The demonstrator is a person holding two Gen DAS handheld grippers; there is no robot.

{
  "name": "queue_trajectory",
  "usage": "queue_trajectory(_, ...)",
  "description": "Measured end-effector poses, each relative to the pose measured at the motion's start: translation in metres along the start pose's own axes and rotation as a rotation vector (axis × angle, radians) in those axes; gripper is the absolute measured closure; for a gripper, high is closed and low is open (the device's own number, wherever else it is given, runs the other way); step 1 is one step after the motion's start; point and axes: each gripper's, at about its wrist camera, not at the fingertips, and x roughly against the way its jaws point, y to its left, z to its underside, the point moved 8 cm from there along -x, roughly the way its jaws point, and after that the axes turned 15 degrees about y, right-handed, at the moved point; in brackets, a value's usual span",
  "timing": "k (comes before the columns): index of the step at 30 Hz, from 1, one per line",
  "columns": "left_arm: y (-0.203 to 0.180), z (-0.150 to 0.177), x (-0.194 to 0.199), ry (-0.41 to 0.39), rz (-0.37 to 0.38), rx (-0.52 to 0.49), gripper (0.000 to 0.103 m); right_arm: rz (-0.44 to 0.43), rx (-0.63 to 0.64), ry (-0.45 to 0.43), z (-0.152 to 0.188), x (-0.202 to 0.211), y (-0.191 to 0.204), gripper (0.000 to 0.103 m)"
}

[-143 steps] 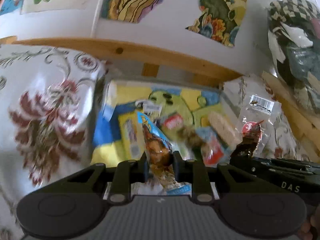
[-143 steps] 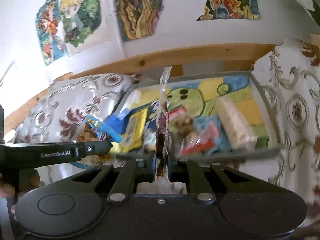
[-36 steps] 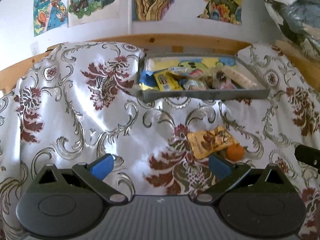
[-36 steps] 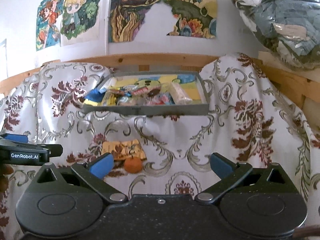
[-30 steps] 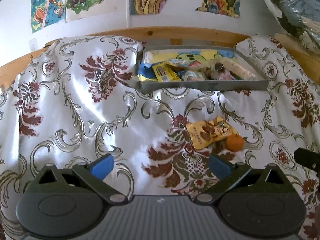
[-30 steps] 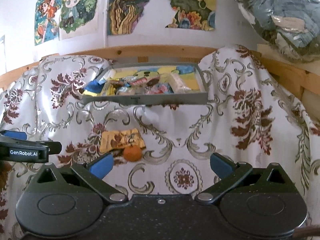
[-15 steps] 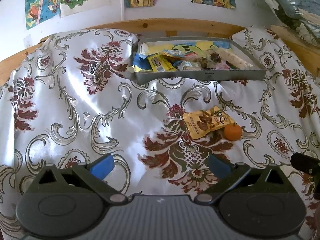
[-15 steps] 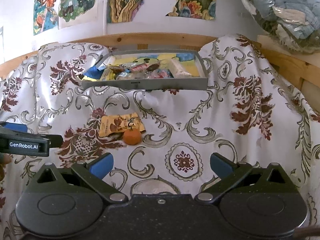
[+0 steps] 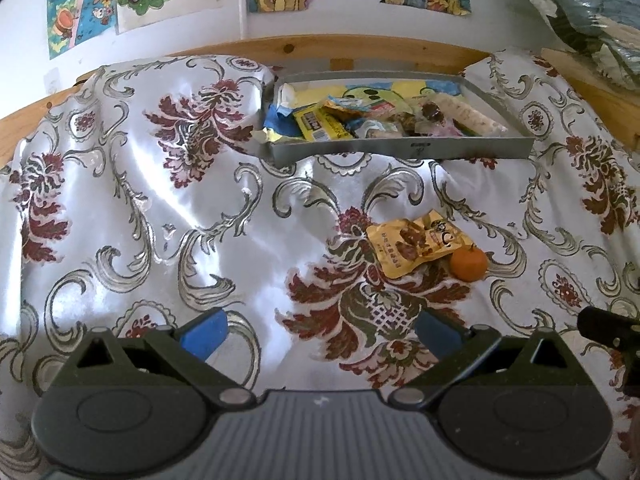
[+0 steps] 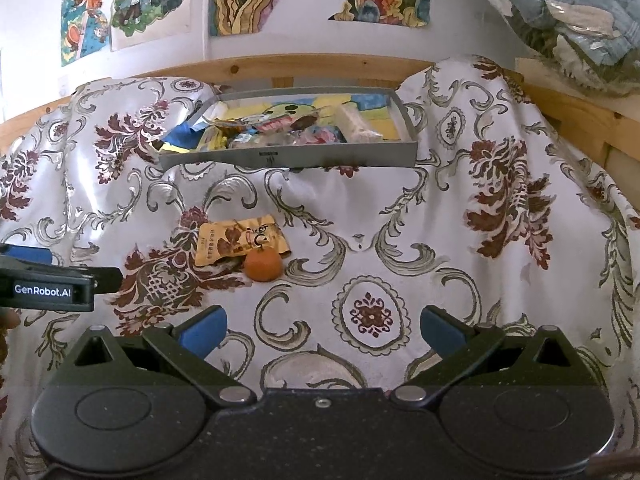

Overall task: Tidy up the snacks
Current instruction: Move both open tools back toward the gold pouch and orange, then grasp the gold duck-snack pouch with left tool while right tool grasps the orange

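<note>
On the patterned cloth, the yellow foil snack packet (image 9: 416, 246) lies ahead-right of the left gripper (image 9: 318, 330), ahead-left of the right gripper (image 10: 320, 326); both jaws apart, empty.

A tray (image 9: 400, 151) full of snack packets (image 9: 320, 126) sits at the back of the cloth-covered surface (image 9: 160, 208), just before the wooden rail (image 9: 360, 46). Nearer, well apart from the tray, a pouch (image 9: 416, 242) lies touching a small round fruit (image 9: 469, 264) on its right.
</note>
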Motion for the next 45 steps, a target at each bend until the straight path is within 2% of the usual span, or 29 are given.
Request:
queue_trajectory(9, -0.006, -0.020, -0.005, -0.011, 0.031, -0.075, 0.000, -0.029, -0.014, -0.008, -0.016, -0.018, 0.001, 0.001)
queue_trajectory(17, -0.013, -0.048, -0.034, 0.030, 0.087, -0.173, 0.000, -0.063, 0.073, 0.021, -0.033, -0.048, 0.013, 0.001)
queue_trajectory(22, -0.011, -0.066, -0.051, 0.071, 0.109, -0.181, 0.000, -0.070, 0.116, 0.041, -0.044, -0.067, 0.019, 0.001)
queue_trajectory(32, -0.014, -0.087, -0.075, 0.081, 0.038, -0.320, 0.000, -0.109, 0.143, 0.072, -0.059, -0.094, 0.027, 0.002)
queue_trajectory(40, -0.015, -0.095, -0.088, 0.107, 0.030, -0.362, 0.000, -0.132, 0.171, 0.087, -0.059, -0.108, 0.030, 0.017)
queue_trajectory(45, -0.023, -0.095, -0.087, 0.099, 0.041, -0.409, 0.000, -0.151, 0.200, 0.101, -0.059, -0.117, 0.036, 0.036)
